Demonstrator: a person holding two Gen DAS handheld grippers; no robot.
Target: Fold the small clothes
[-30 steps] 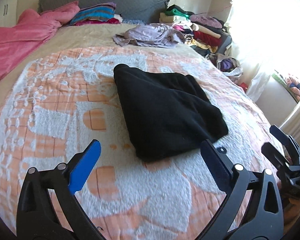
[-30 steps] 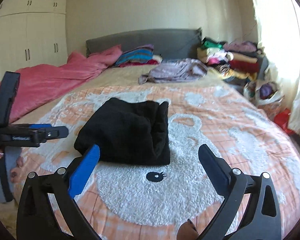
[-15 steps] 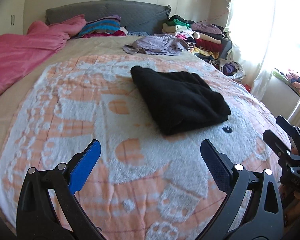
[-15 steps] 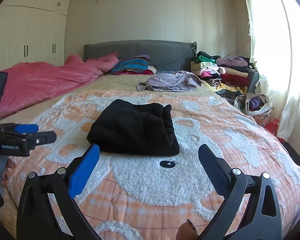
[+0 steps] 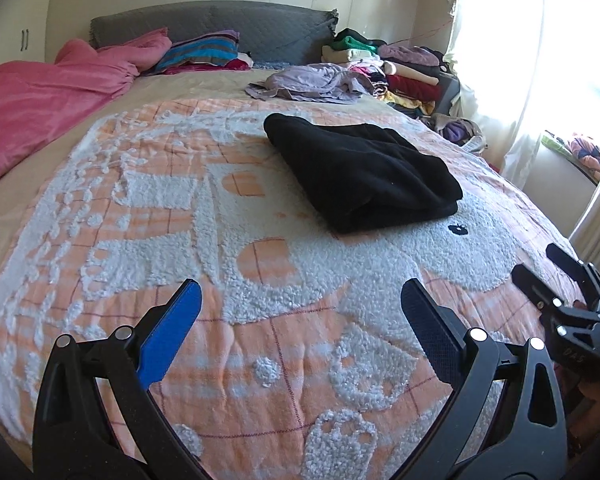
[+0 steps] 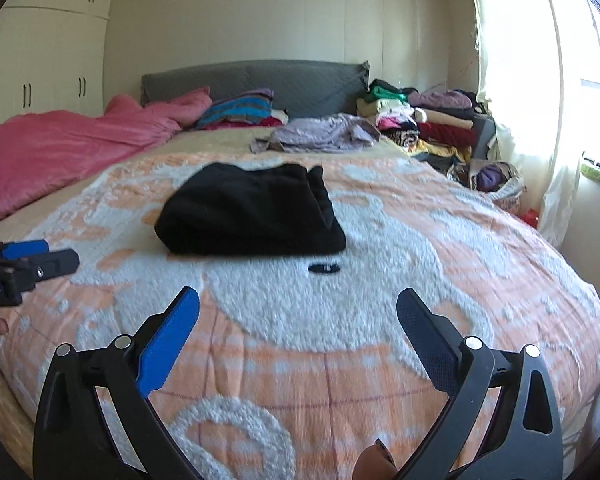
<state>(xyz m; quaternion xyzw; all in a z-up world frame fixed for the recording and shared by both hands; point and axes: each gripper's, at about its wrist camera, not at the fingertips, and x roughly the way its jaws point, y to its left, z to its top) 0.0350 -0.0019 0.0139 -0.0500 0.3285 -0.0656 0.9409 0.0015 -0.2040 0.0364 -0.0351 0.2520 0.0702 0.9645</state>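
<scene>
Partial white lettering on the left gripper [image 6: 32,260] body is unreadable; the folded black garment [image 5: 364,172] lies mid-blanket [image 5: 260,280], with left and right gripper [image 6: 298,314] jaws spread, empty.

Black garment [image 5: 364,172]: matt, fleecy cloth. Bedspread [image 5: 260,320]: rough tufted cloth. Headboard [image 6: 256,80]: grey quilted fabric.

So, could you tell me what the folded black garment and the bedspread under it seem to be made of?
The folded black garment looks like matte fleece or thick knit: no sheen, soft rounded fold edges. The bedspread looks like woven orange cloth with raised white tufting, chenille-like: nubby loops stand above a flat grid.
</scene>
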